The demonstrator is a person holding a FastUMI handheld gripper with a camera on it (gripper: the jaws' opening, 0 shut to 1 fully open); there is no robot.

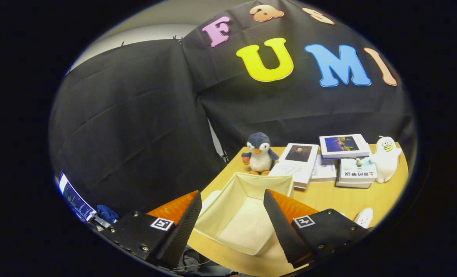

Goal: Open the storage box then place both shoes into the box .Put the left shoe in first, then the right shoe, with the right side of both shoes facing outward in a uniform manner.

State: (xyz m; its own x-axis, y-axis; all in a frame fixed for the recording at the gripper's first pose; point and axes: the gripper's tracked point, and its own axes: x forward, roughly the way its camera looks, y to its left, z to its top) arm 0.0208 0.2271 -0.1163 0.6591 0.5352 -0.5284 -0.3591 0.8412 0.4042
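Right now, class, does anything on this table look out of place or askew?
Little stands out. The storage box sits open, nothing in it, between the open gripper fingers. One white shoe lies apart near the table edge. The books are stacked loosely, overlapping at angles.

Your camera rides the hand-held gripper (pixel 230 215), looking forward and down between its parted fingers, close above the counter (pixel 328 196), facing the booth wall.

storage box (pixel 243 215) between my hand-held gripper (pixel 228 219) fingers, spread apart | penguin toy (pixel 260 153) behind box at surface (pixel 328 200) far edge | books (pixel 328 159) right of penguin | shoe (pixel 363 217) right of fingers
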